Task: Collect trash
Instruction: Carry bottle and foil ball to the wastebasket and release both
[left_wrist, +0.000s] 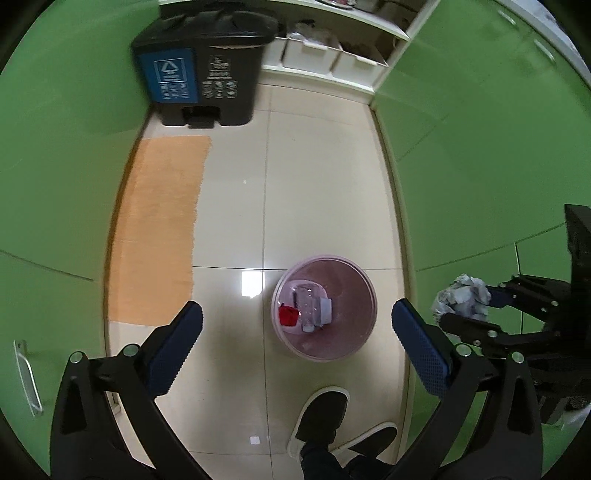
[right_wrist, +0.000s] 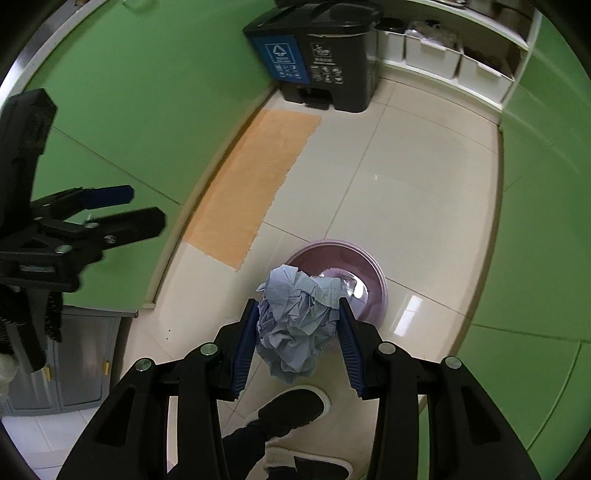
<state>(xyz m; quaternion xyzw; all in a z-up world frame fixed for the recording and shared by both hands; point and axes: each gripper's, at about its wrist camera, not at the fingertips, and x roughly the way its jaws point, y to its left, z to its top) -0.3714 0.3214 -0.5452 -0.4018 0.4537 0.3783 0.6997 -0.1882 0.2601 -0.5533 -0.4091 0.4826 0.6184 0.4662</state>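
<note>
The crumpled wad of pale blue-grey paper (right_wrist: 297, 325) sits pinched between the two blue-padded fingers of the right gripper (right_wrist: 298, 325), both pads pressing into its sides, so that hand is grasping the trash. The wad has no real long axis; it is a rough ball that bulges out above and below the pads. Just beyond it and below, on the cream floor tiles (right_wrist: 417, 192), stands the small round lilac plastic wastebasket (left_wrist: 324, 309). From the right wrist view the paper overlaps the basket's near rim, so I judge the drop calls for only a short carry forward over the mouth before letting go.

The right hand is clearly the one nearer to doing the job. The left gripper (left_wrist: 297, 321) hangs empty with its jaws spread wide, the basket showing between them from above.

By count: one wad in hand, one lilac basket, and inside it a red scrap (left_wrist: 288, 316) beside a clear plastic bottle (left_wrist: 312, 305). One black two-compartment pedal bin (left_wrist: 201, 70) stands well apart by the green cabinets (left_wrist: 62, 155), past one orange mat (left_wrist: 159, 229). Two black shoes (left_wrist: 322, 415) of the person are just beside the basket.
</note>
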